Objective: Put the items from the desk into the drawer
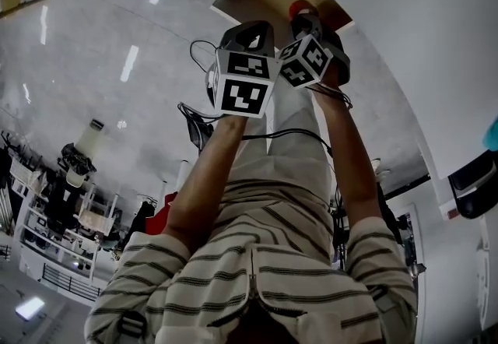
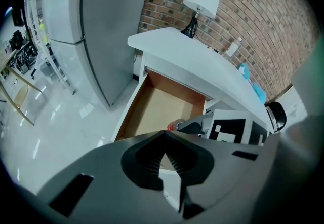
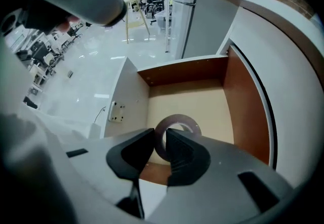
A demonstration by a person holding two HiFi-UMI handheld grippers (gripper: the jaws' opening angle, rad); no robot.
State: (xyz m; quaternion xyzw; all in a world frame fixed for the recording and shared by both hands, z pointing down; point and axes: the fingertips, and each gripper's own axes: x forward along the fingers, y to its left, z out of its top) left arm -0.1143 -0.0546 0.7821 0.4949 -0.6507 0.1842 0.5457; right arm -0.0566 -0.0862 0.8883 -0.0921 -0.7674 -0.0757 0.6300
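Holds a tape roll point(image 3: 177, 118) in the right gripper point(image 3: 161, 139), jaws drawn partway in and pressed on the ring's left wall, apparently with one pad outside the ring and the other inside its hole. Presents the roll face-on to the right gripper view, hole open to the camera, so the ring's axis runs roughly along the line of the jaws. Points steeply down, straight into the open drawer point(image 3: 243, 106). Shows bare drawer floor all round the roll and nothing else lying in there. Cannot tell from any view how far above that floor the roll hangs.

Keeps the left gripper point(image 2: 163, 139) just beside the right one, tips closed together with nothing between them. Sits over the drawer's near edge rather than over its middle, as the left gripper view has it. Leaves the right hand as the nearer one to the drop point, and the one carrying the load.

Further out, has the desk point(image 2: 202, 66) standing over the drawer. Still carries a lamp point(image 2: 201, 0), a small bottle point(image 2: 234, 45) and something blue point(image 2: 253, 83) on top.

Calls next, most likely, for parting the right jaws over the middle of the drawer floor. Risks the roll landing on edge and rolling toward a wall if released high.
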